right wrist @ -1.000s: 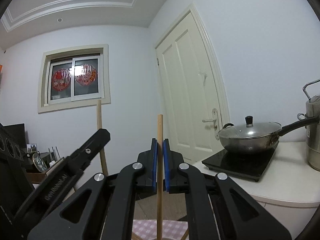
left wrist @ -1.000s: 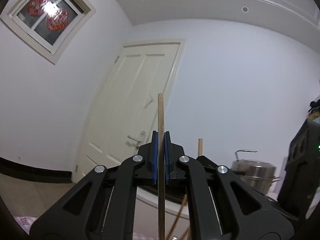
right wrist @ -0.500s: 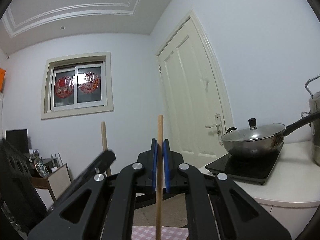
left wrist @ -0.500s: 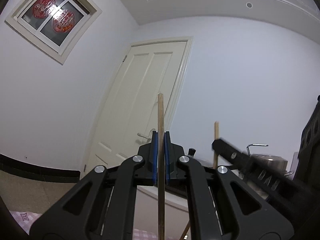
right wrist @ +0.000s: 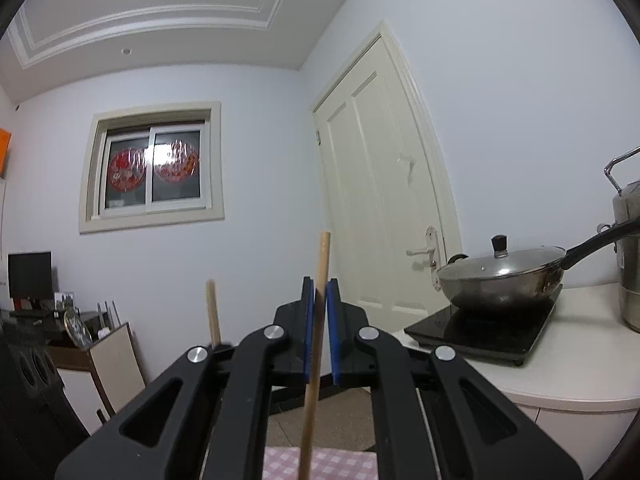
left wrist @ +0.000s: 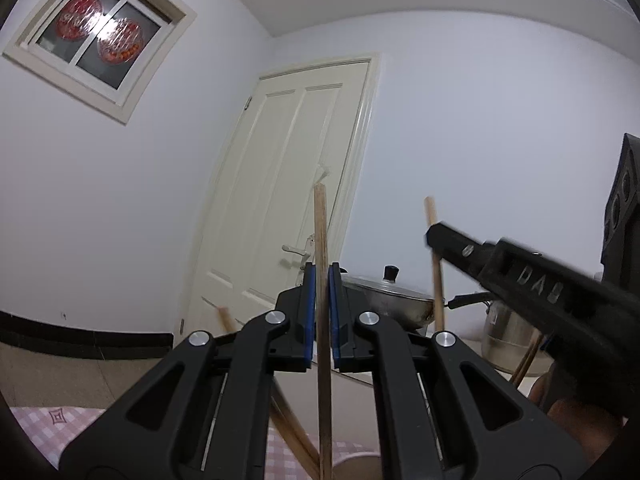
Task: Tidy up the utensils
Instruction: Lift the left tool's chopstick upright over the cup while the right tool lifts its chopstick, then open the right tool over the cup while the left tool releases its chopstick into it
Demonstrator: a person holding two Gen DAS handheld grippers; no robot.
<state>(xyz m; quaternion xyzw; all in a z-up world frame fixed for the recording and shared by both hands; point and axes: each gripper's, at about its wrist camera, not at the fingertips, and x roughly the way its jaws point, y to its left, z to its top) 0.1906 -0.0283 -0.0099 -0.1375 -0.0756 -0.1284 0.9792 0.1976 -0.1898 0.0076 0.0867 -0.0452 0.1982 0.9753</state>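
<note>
My left gripper (left wrist: pixel 321 312) points upward and is shut on a brown wooden stick handle (left wrist: pixel 320 232) that stands upright between its blue pads. My right gripper (right wrist: pixel 320 316) is shut on a lighter wooden stick handle (right wrist: pixel 322 256), slightly tilted. In the left wrist view the right gripper (left wrist: pixel 520 280) comes in from the right with its stick (left wrist: pixel 434 256) beside it. More wooden handles (left wrist: pixel 288 420) cross below my left jaws over a pale cup rim (left wrist: pixel 356 462). The left gripper's stick (right wrist: pixel 213 312) shows in the right wrist view. The utensil heads are hidden.
A lidded wok (right wrist: pixel 504 280) sits on a black induction hob (right wrist: pixel 480 332) on a white counter (right wrist: pixel 568 368), with a steel pot (right wrist: pixel 628 264) at the right. A pink checked cloth (right wrist: pixel 320 462) lies below. A white door (right wrist: pixel 384 208) and a black speaker (left wrist: pixel 622 204) are nearby.
Both grippers have tilted down a little and closed in on each other, still shut on their sticks. The right gripper now reaches further into the left wrist view.
</note>
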